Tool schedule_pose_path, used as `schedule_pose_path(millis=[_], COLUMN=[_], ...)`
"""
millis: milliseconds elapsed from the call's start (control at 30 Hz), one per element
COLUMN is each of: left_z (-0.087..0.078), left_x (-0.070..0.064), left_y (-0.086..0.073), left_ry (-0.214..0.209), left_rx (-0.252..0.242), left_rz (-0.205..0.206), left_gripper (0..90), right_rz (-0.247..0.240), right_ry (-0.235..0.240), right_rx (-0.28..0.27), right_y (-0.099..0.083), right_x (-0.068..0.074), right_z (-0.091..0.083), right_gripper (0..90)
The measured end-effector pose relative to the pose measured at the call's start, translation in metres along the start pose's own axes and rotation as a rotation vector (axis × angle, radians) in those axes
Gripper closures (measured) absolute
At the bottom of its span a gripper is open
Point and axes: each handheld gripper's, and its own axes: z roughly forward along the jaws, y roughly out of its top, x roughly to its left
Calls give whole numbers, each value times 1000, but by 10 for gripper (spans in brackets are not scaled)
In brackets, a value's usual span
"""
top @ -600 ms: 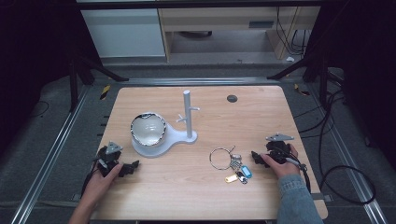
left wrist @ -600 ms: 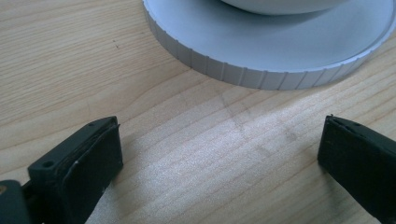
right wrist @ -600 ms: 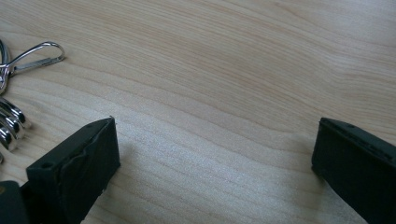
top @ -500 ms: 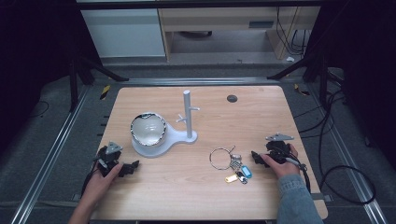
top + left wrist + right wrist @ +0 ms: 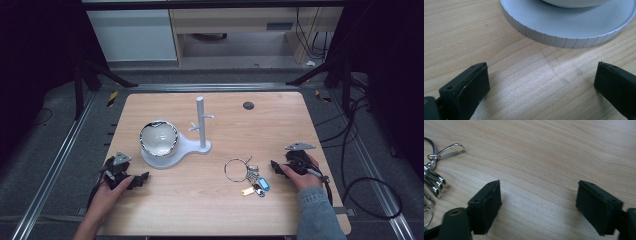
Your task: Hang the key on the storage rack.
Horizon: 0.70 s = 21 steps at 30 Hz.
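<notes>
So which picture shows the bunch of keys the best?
The high view does. There the whole bunch of keys lies on the table, with its big ring and coloured tags, just left of the right gripper. The right gripper view catches a few shiny clips at its left edge. The left gripper view looks at the white stand's base instead.

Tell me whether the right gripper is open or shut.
Open. In its own view the right gripper has both black jaws set wide apart with bare table between them, and the key bunch lies off to one side, ungripped.
</notes>
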Motion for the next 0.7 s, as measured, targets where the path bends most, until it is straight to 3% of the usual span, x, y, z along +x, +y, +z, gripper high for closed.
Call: schedule_pose_path(millis=[167, 700], left_z=[0, 0], left_x=[0, 0], left_y=[0, 0], left_ry=[0, 1], left_rx=[0, 0], left_rz=[0, 0], left_gripper=[0, 0], right_rz=[-54, -125], right_ry=[17, 114], right_rx=[0, -19], right_y=[6, 10], right_x=[6, 14], right_z=[-6, -13], right_gripper=[347, 677])
